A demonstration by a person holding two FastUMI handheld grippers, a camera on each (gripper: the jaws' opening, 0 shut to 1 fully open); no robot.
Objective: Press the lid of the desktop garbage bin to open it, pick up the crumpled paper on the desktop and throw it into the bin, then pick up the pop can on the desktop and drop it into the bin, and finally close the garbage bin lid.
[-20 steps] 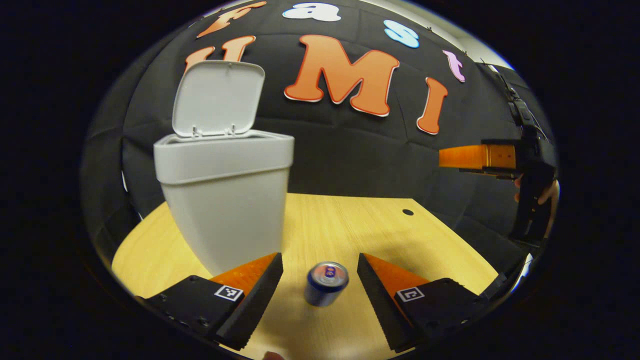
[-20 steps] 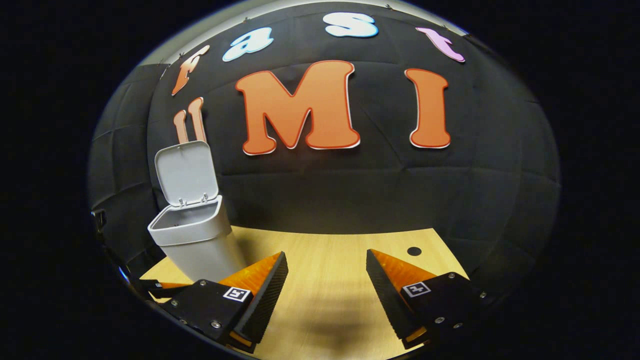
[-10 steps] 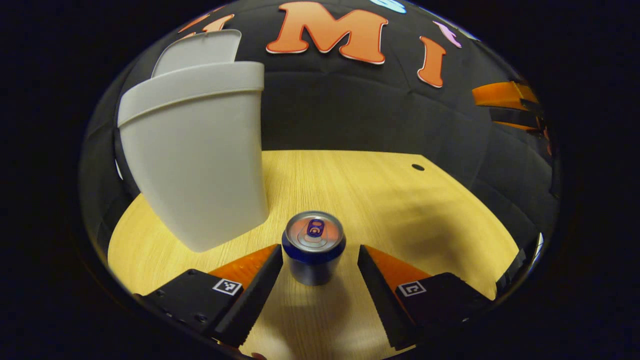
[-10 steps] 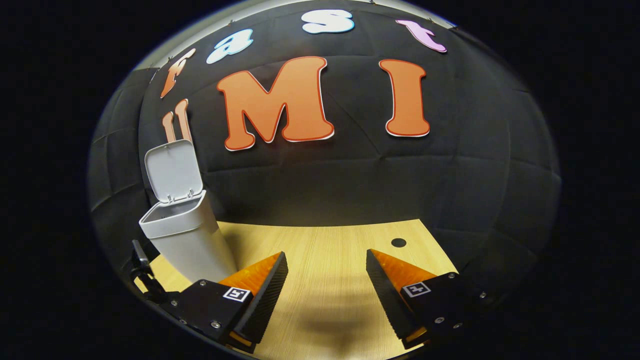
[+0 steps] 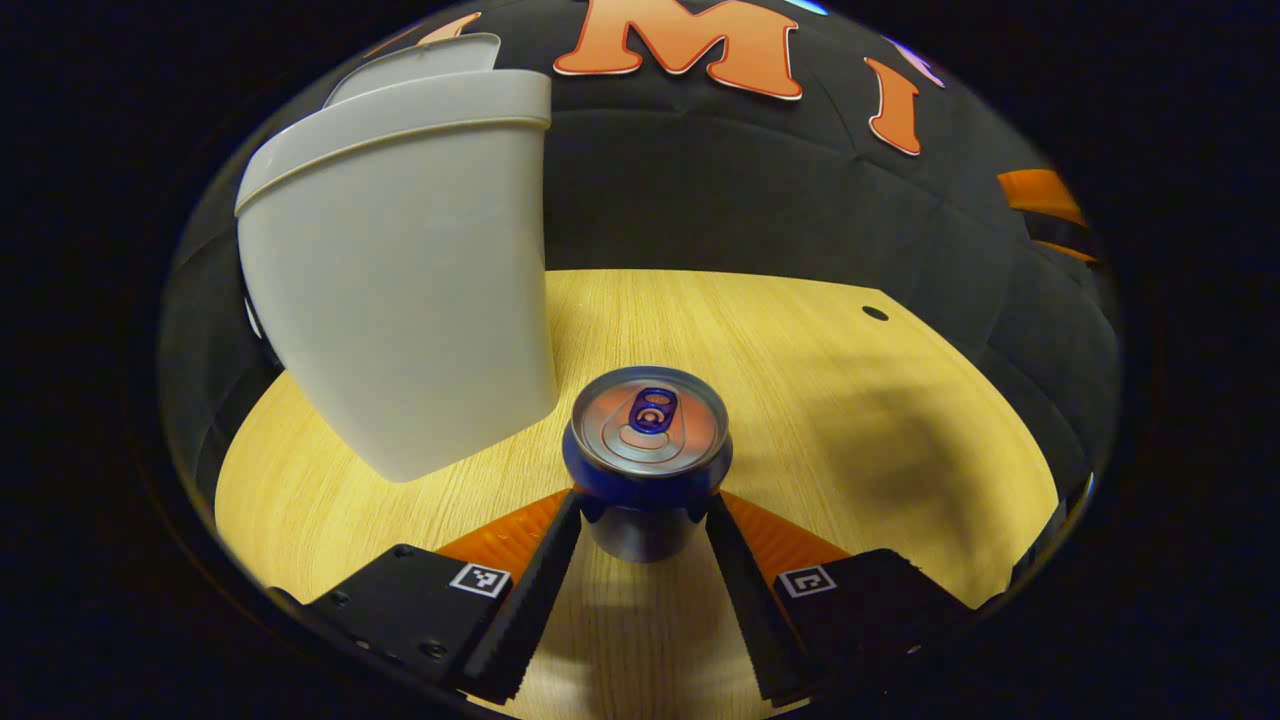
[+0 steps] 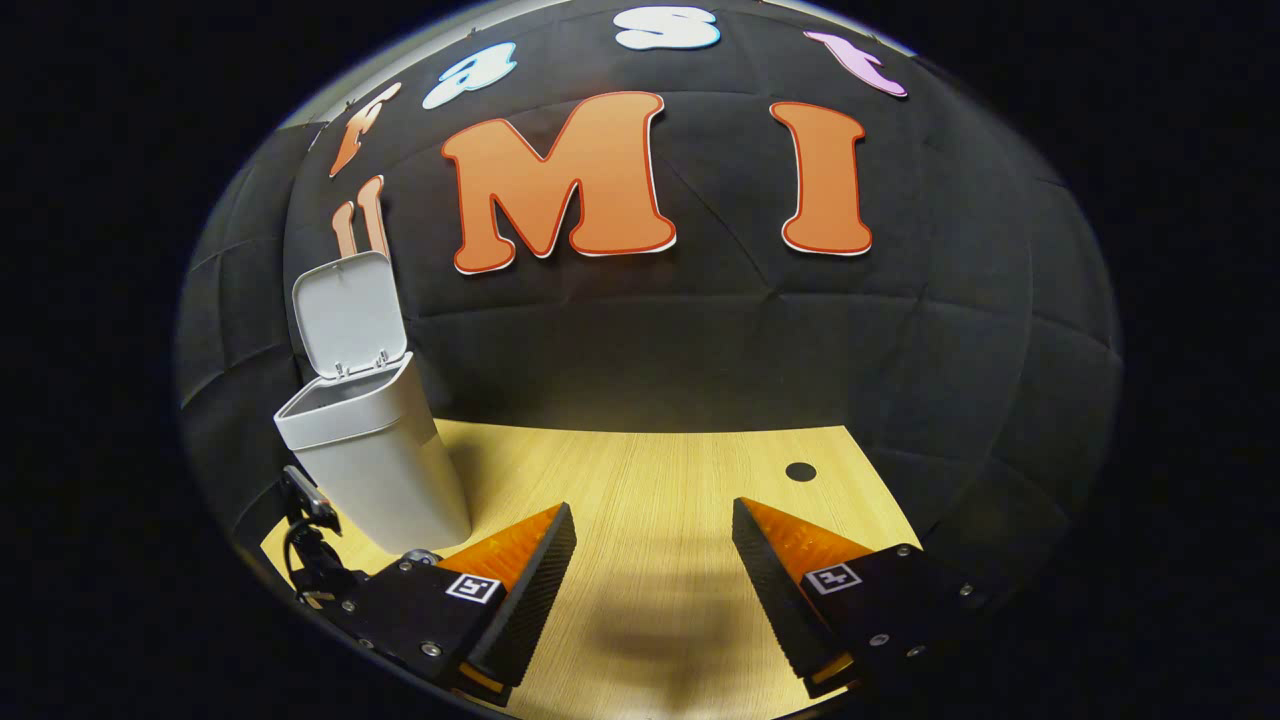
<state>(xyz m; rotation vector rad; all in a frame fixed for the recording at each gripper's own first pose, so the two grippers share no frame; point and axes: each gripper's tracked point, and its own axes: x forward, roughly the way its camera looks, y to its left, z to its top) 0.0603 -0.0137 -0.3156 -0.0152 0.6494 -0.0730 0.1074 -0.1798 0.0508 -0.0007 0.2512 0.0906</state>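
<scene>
Blue can [image 5: 648, 455] upright on the table [image 5: 800, 400] right of the bin [image 5: 400, 280], now gripped between the left gripper [image 5: 645, 520] fingers, which were spread half a second ago. Bin lid [image 6: 350, 312] stays up. Right gripper [image 6: 650, 560] unchanged, spread wide, holding nothing.

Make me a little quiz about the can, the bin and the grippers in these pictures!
1. True or false: the bin's lid is open.
2. What stands between the fingers of the left hand-held gripper?
A) the pop can
B) a cup
C) a spoon
3. Fill in: the right hand-held gripper is ____ and holds nothing above the table.

Key
1. True.
2. A. The fingers stand close on either side of the can.
3. Open.
</scene>
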